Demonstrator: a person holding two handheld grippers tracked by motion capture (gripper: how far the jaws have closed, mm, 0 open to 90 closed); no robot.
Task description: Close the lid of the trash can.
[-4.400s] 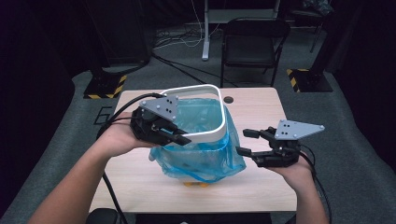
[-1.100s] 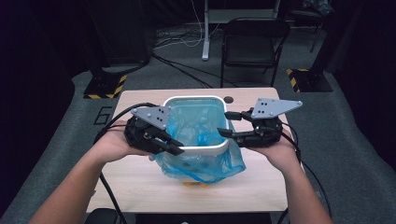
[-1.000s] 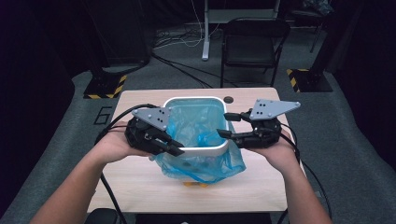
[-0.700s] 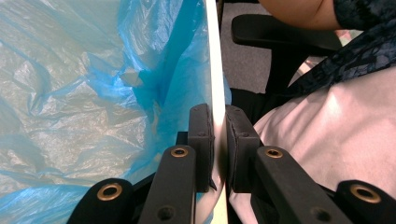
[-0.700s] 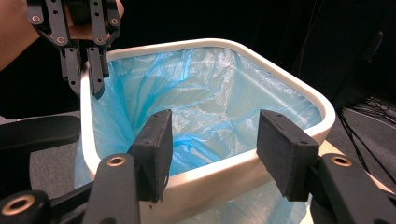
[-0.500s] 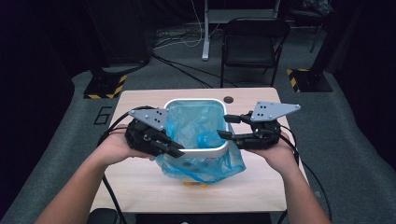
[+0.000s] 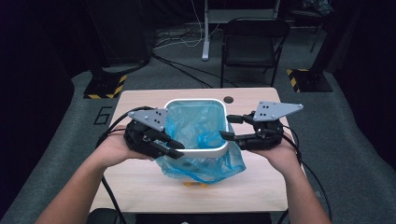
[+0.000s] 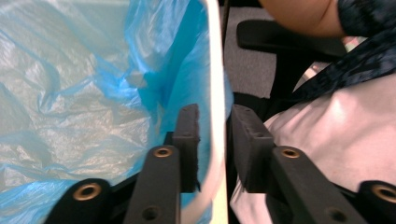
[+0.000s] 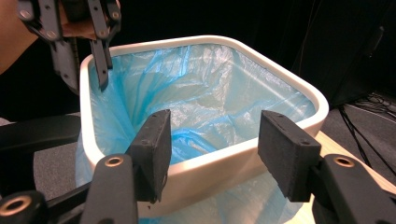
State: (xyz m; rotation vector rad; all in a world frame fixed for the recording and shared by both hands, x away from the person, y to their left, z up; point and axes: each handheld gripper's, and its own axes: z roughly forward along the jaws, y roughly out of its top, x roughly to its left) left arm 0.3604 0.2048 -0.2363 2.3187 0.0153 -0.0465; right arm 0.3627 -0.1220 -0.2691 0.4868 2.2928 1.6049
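Observation:
A white bin point(image 7: 196, 101) lined with a blue plastic bag point(image 7: 196, 123) stands mid-table, the bag's edge folded down over its outside. My left gripper point(image 7: 176, 148) is at the near left rim. In the left gripper view its jaws point(image 8: 212, 116) straddle the rim point(image 8: 214, 70), one pad inside against the bag point(image 8: 70, 93), one outside; they have just been opening and a gap shows. My right gripper point(image 7: 227, 127) stands open at the right rim. In the right gripper view its pads point(image 9: 212, 126) sit wide apart before the rim point(image 9: 187, 39), holding nothing.
The wooden table point(image 7: 140, 186) has a round hole point(image 7: 228, 99) behind the bin. A small orange thing point(image 7: 195, 184) peeks from under the bag. A black chair point(image 7: 252, 42) and cables lie beyond the table. The person's shirt point(image 8: 336, 140) is close behind the left gripper.
Since the earliest frame the right gripper came in from the right to the bin's right rim. In the last half second the left jaws spread apart at the rim; both hands stayed put.

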